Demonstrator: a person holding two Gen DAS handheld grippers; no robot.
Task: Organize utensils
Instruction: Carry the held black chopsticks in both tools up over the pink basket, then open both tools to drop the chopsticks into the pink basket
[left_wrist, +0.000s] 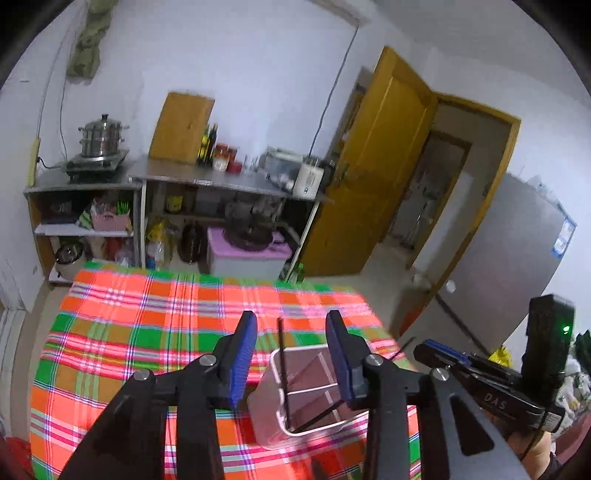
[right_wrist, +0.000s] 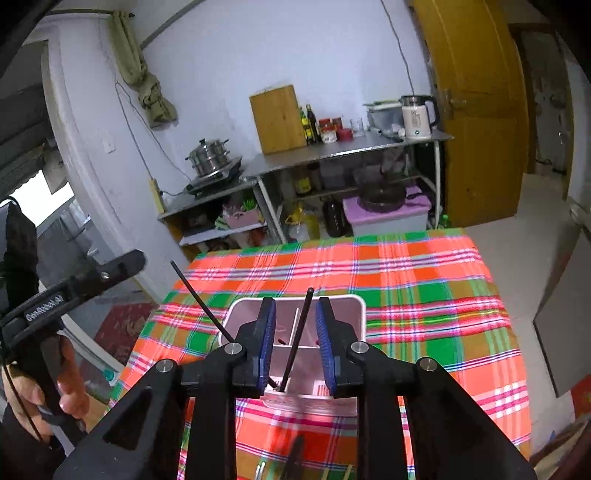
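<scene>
Black and slim, two chopsticks (right_wrist: 297, 339) stand leaning in the translucent white plastic divided utensil holder (right_wrist: 360, 314) on the orange-and-green plaid tablecloth (right_wrist: 424, 280). The right gripper (right_wrist: 295, 345) hovers directly over the holder, blue pads spread around one stick without touching, apparently released. The left gripper (left_wrist: 291, 356) hangs beside, fingers wide, holding nothing. More utensils lie blurred near the table's front edge, likely next.

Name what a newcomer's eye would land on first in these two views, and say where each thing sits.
The bright plaid tablecloth in orange, green and pink fills the middle of both views. On it, right ahead of both open grippers, stands a pale divided utensil holder with two black chopsticks leaning in it. Behind, against the wall, a steel steamer pot sits on a cluttered shelf.
</scene>
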